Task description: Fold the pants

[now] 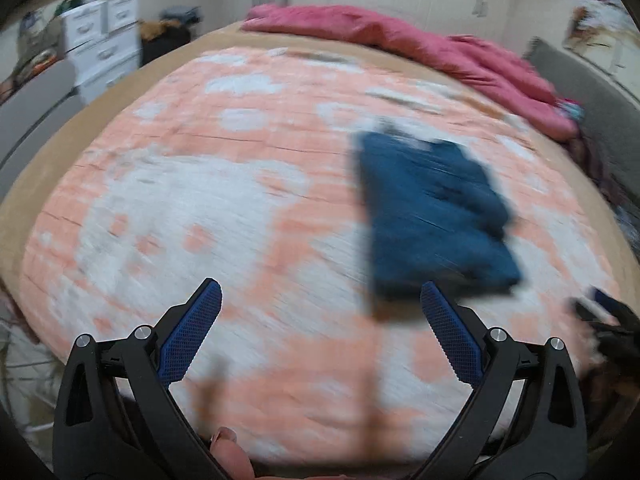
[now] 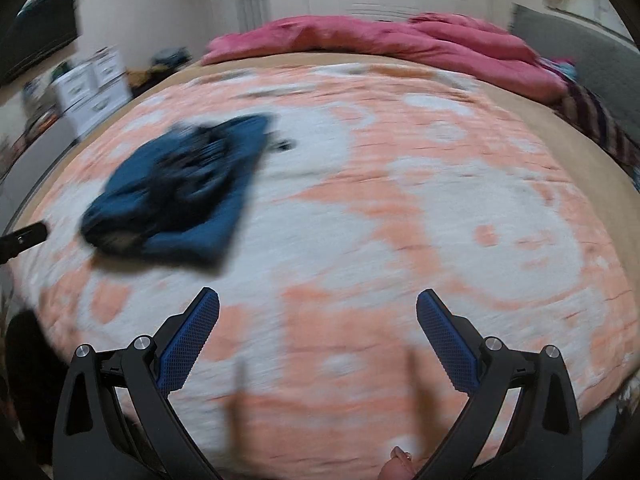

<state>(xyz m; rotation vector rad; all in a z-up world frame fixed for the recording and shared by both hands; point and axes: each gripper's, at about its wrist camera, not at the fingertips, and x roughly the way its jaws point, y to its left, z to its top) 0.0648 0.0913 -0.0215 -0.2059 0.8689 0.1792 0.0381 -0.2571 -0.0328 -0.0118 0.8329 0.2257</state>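
Left wrist view is being blurred by motion, so the folds and edges of the blue pants are being seen only roughly, and a small dark detail at their far end is not being made out. At the right edge of this view a dark shape is being cut off by the frame, and it cannot be told for sure what it is. In the right wrist view the pants are being smeared in the same way; a dark crumpled part is being shown on top of them, but its form is too unclear to be named. The pants are being seen as a folded bundle lying on the pink and white blanket of the bed. In the left wrist view their long axis is being run from near to far, leaning a little to the left at the far end. In the right wrist view the long axis is being tilted from near-left to far-right. The left gripper is being held with its jaws wide apart and nothing between them; the pants are lying ahead of it and to the right, with their near edge just beyond the right fingertip. The right gripper is also being held spread and empty, and the pants are lying ahead and well to its left.
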